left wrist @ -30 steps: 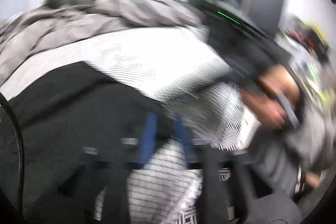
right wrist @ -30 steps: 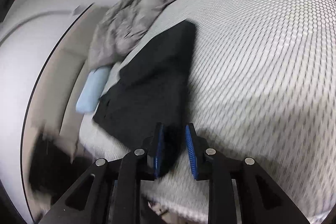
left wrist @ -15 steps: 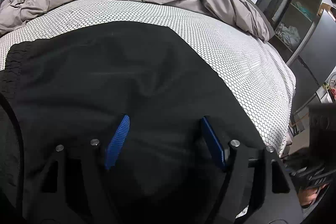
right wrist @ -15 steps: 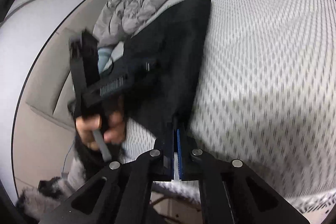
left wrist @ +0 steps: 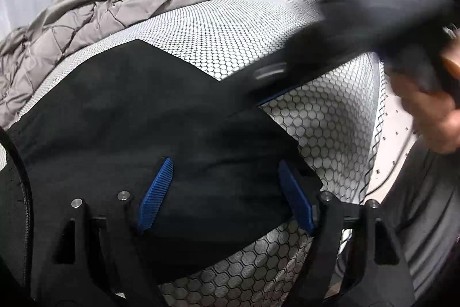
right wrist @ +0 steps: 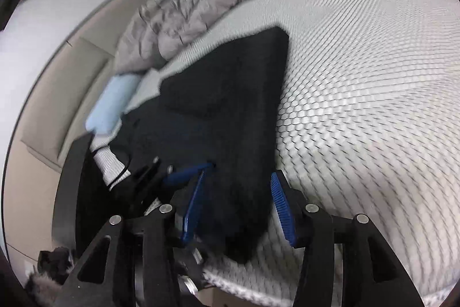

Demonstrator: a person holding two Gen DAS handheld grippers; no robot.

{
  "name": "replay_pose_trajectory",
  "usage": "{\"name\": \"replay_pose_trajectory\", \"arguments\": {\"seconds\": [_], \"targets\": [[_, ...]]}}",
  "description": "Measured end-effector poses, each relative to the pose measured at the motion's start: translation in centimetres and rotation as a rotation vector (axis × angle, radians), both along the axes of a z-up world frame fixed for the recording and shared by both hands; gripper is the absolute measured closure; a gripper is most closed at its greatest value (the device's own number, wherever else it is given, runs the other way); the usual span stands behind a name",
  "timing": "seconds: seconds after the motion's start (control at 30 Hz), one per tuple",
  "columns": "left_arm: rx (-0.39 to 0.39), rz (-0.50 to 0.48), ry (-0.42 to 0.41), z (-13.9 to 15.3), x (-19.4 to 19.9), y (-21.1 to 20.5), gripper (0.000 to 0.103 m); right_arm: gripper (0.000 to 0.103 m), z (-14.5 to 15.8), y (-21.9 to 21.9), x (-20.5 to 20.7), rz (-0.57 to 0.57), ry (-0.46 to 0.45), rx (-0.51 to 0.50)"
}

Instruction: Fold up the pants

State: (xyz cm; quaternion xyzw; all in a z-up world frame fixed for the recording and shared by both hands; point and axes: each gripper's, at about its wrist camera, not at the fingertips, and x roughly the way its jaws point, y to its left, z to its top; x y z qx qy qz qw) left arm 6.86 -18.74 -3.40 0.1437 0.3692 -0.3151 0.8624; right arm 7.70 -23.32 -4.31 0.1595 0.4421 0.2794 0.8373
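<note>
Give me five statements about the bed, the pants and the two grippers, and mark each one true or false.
1. The black pants lie on a honeycomb-patterned mattress. True.
2. The right gripper is clamped shut on the pants. False: its fingers stand apart, with the fabric lying loose between them.
3. A grey duvet is bunched up at the far side of the bed. True.
4. The left gripper is shut. False: its fingers stand wide apart over the pants.
5. A red pillow lies beside the pants. False: the pillow there is light blue.
</note>
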Motion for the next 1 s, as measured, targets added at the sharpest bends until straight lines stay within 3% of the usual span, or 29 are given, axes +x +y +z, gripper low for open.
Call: {"name": "replay_pose_trajectory", "arguments": {"seconds": [0.1,0.23,0.47,0.6,0.73,0.83,0.9,1.0], "targets": [[-0.037,-0.003,0.058,0.1,0.7,0.6,0.028,0.06,-1.4,1.8,3.5,-0.002,0.05,-0.057],[-0.05,-0.004,0.075,-0.6,1.0,1.2,0.028,0.076,-1.2,2.9,8.4,-0.036,0.059,-0.029],[-0.058,-0.017,0.092,-1.1,0.4,1.6,0.028,0.08,-0.4,3.9,18.9,-0.103,0.038,-0.011],[-0.078,-0.034,0.093,-1.2,0.2,2.2,0.025,0.08,0.1,4.5,21.7,-0.092,0.013,-0.063],[-0.161,-0.065,0.13,-0.3,0.1,3.8,0.025,0.075,2.0,3.6,20.6,-0.104,-0.003,-0.06],[-0.303,-0.051,0.163,1.8,0.8,6.9,0.025,0.055,2.7,2.3,17.4,-0.096,0.007,0.018],[-0.395,0.012,0.111,3.7,1.5,10.3,0.024,0.055,2.2,1.8,15.0,-0.088,0.004,0.023],[-0.454,0.176,0.042,5.0,2.9,15.1,0.024,0.055,-0.1,1.9,11.7,-0.068,0.053,0.054]]}}
